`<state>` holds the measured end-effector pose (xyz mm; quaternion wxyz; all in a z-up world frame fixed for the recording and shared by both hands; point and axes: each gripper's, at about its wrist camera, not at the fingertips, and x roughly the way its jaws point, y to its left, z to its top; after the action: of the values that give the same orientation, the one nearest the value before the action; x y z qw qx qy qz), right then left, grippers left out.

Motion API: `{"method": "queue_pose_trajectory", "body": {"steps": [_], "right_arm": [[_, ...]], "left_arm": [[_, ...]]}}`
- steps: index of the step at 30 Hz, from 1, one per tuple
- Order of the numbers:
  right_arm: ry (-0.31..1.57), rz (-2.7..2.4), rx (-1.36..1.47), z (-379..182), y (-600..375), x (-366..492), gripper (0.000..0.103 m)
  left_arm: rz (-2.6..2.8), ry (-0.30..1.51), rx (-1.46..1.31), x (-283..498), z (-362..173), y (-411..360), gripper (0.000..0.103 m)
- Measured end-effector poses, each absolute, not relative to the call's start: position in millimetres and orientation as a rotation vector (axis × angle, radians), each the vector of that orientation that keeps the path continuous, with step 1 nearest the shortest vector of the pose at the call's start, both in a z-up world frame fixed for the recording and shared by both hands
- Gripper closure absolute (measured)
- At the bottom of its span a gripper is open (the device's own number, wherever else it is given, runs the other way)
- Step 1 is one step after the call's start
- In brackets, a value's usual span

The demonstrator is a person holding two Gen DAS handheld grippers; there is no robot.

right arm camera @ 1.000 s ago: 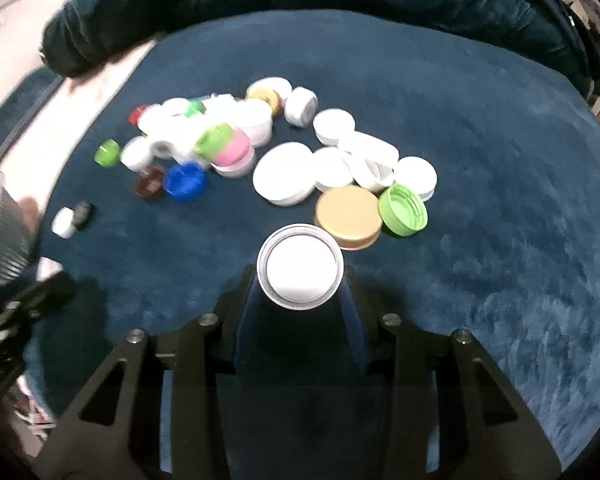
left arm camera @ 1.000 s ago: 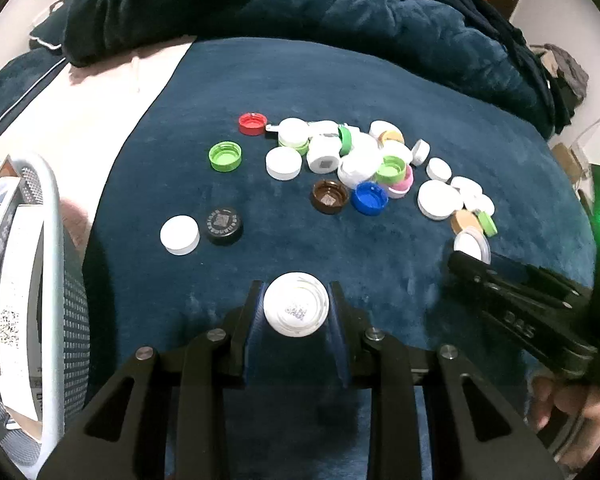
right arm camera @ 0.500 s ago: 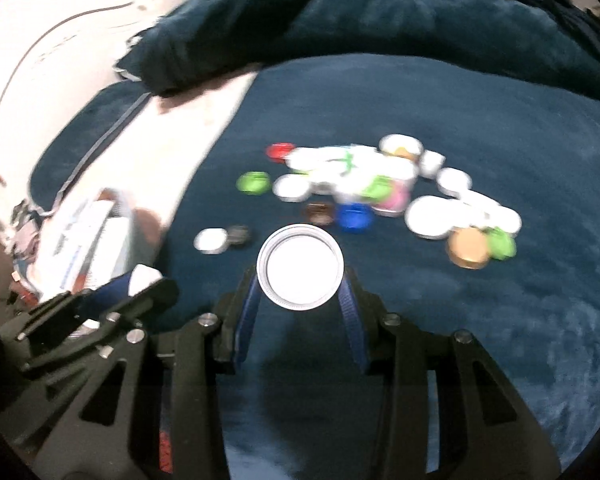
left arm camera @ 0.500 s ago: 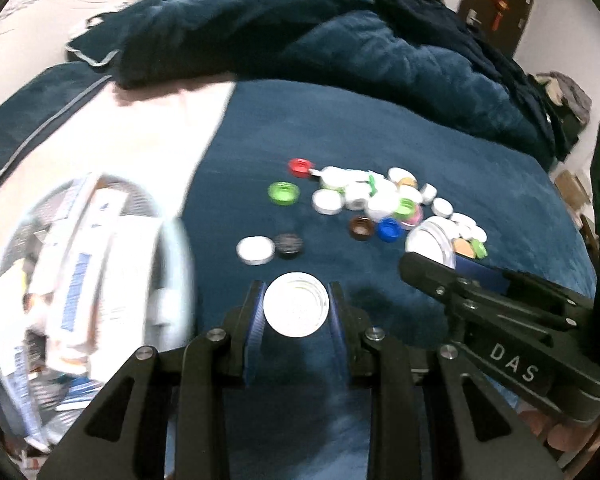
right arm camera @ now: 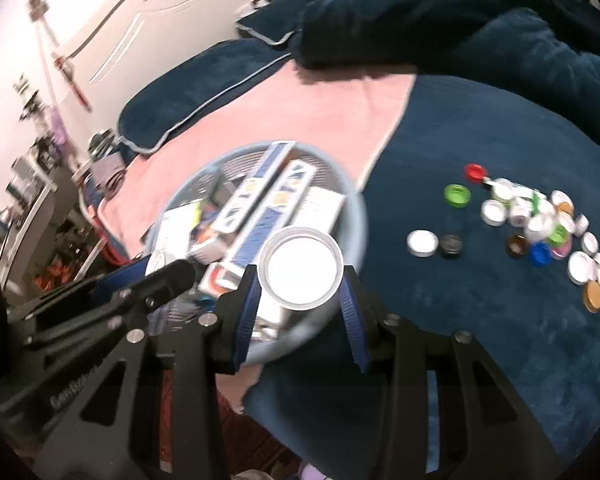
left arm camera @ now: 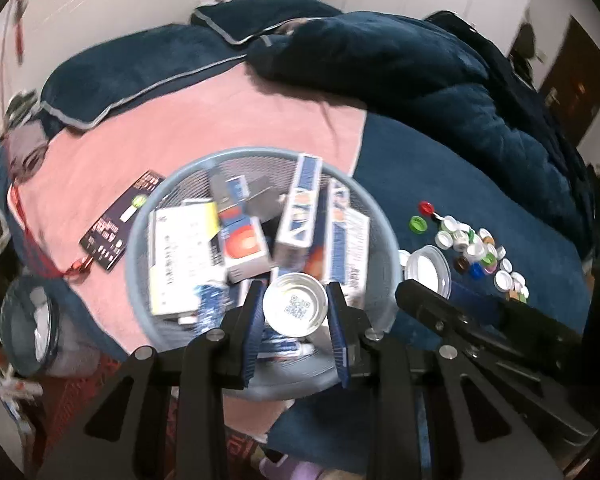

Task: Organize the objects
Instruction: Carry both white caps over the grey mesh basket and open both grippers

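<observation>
Caps are what is being sorted: the left gripper [left arm camera: 295,305] is clamped on a white cap with a printed code [left arm camera: 295,305], and the right gripper [right arm camera: 301,267] pinches a larger plain white cap [right arm camera: 301,267]. A second ago both views looked down at the cap pile on the blue blanket; now both grippers have swung across and hang over the mesh basket [left arm camera: 140,224], which sits on the pink sheet [left arm camera: 204,120] near the bed's near edge. I judge the carry is nearly done and the release comes next. The basket is already crowded with upright cartons [left arm camera: 300,204], so a dropped cap may land on a box edge and bounce. Both grippers crowd the same rim, so they could knock together. The remaining caps [right arm camera: 540,228] lie well apart on the blanket [right arm camera: 480,128], toward its right side. A dark card [left arm camera: 120,222] lies beside the basket.
</observation>
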<state>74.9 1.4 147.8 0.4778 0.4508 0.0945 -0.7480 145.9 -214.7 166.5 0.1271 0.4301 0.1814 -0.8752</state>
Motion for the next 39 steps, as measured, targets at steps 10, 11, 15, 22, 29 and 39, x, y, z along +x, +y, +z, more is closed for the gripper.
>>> {"method": "queue_pose_trajectory", "body": {"steps": [10,11,15,22,29,39], "right_arm": [[0.206,-1.791,1.095,154.7,-11.1,83.7,0.062],[0.200,-1.790,1.094,156.1,-11.7,83.9,0.062],[0.175,-1.766,1.097,159.4,-17.1,86.8,0.062],[0.199,-1.704,1.112,153.8,-36.7,102.5,0.061],[0.239,-1.685,1.165,142.9,-49.6,108.7,0.032],[0.236,-1.766,1.184,141.7,-32.4,93.0,0.000]], "left_arm": [[-2.480,0.526,1.337,147.9,145.8,-223.8,0.065],[-2.477,0.508,1.328,148.7,147.0,-223.7,0.054],[-2.455,0.485,1.267,159.4,154.1,-230.6,0.028],[-2.290,0.439,1.166,188.0,157.7,-259.1,0.021],[-2.213,0.480,1.122,206.8,154.9,-278.9,0.006],[-2.233,0.453,1.152,196.7,153.5,-267.2,0.002]]}}
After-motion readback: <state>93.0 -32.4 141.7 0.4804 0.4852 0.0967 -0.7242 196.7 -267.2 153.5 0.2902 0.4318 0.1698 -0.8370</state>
